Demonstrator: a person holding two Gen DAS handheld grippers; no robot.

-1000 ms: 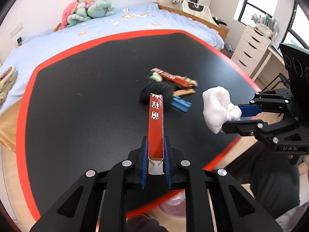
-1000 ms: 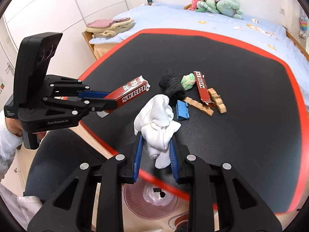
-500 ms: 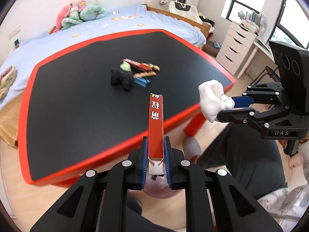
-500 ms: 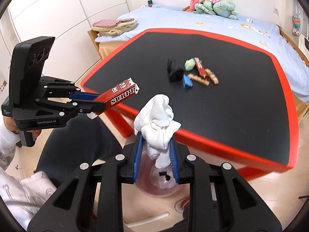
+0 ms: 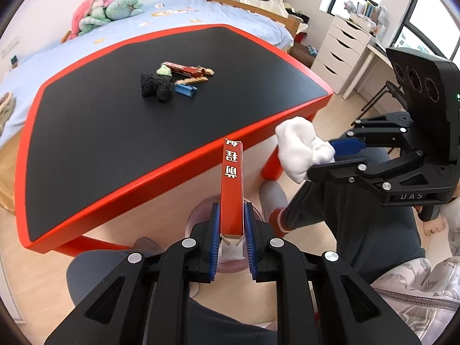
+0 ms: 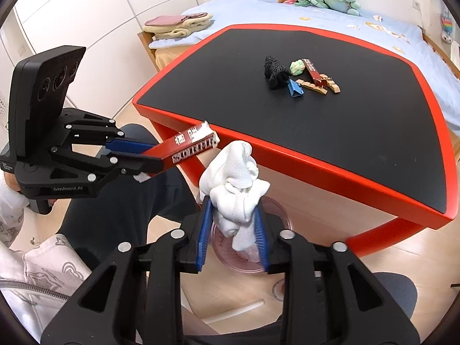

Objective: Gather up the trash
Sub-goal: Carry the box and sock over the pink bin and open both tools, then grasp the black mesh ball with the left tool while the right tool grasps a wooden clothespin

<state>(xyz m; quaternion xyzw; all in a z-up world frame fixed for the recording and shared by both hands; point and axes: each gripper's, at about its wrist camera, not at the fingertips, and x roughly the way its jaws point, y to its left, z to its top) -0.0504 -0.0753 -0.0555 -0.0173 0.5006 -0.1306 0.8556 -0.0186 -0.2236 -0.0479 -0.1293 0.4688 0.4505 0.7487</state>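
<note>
My left gripper (image 5: 232,230) is shut on a long red carton (image 5: 232,184) with white lettering, held off the table over a pink translucent bin (image 5: 201,215) on the floor. It also shows in the right wrist view (image 6: 184,151). My right gripper (image 6: 233,230) is shut on a crumpled white cloth (image 6: 235,184), held above the same bin (image 6: 276,258). The cloth shows in the left wrist view (image 5: 299,149) too. More trash lies on the table: a black wad (image 6: 274,72), a green wad (image 6: 297,66), a red wrapper (image 6: 313,72), a blue piece (image 6: 295,88) and wooden pieces (image 6: 313,86).
The black table with a red rim (image 5: 178,155) stands ahead of both grippers. A bed (image 5: 172,20) with plush toys lies behind it. White drawers (image 5: 342,54) stand at the right. The person's legs (image 5: 359,230) are beside the bin.
Both grippers have drawn back from the table and lowered, carrying the carton and the cloth. They now hang over the floor bin instead of over the tabletop.
</note>
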